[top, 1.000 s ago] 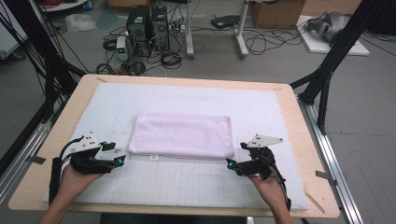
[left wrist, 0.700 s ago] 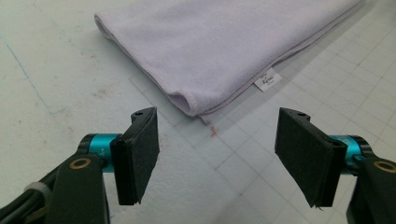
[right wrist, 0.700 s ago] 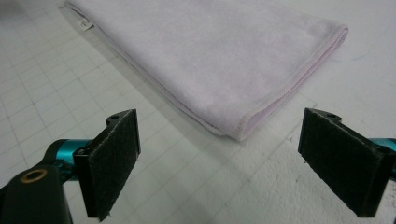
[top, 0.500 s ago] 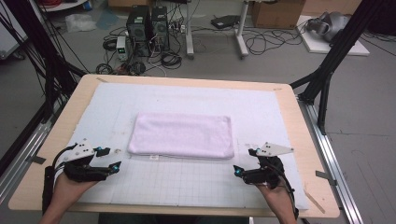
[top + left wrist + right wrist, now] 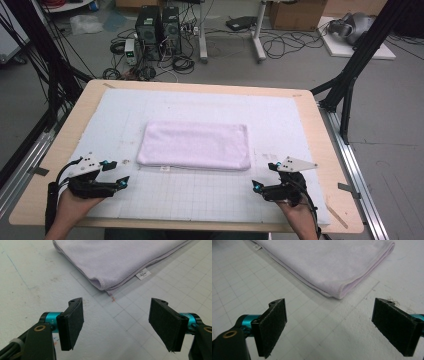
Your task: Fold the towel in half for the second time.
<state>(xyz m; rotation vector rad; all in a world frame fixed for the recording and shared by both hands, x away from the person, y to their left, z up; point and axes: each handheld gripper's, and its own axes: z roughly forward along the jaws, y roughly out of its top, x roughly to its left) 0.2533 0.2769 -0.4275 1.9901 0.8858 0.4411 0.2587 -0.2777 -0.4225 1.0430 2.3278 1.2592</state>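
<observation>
Both your claws stand wide and empty, the left gripper [image 5: 116, 173] having just been opening. The folded pale lilac terry towel [image 5: 194, 145] lies just ahead of each; a shallow pinch may catch only its top layer.

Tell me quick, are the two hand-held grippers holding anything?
Left hand-held gripper: open, holding nothing, jaws just been opening, towel lies ahead.
Right hand-held gripper: open, holding nothing.
</observation>
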